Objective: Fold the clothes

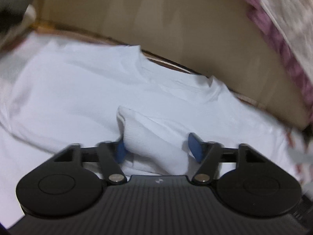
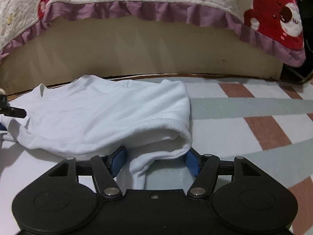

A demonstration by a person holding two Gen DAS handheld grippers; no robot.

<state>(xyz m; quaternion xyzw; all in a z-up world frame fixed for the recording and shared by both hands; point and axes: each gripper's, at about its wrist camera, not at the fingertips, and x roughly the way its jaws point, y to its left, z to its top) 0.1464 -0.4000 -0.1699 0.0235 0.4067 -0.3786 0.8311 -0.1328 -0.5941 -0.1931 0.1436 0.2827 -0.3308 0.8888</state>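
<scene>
The white garment point(image 2: 101, 115) is seen lying on the striped bed sheet point(image 2: 244, 121) at the foot of the beige bed frame point(image 2: 148, 51), one side already turned in over the body, though the folding is judged far from finished. The left gripper point(image 1: 158, 146) stands open around a raised bunch of cloth. The right gripper point(image 2: 154, 160) is likewise held wide, the folded edge lying loosely between its blue pads point(image 2: 118, 161).

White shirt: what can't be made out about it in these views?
- Left wrist view: motion blur smears the white shirt's neckline and the quilt's print.
- Left wrist view: the left tongs' body covers the shirt's near edge.
- Right wrist view: the frame's left edge cuts off the shirt's other side.
- Right wrist view: draped hem hides the right tongs' pad contact.
</scene>
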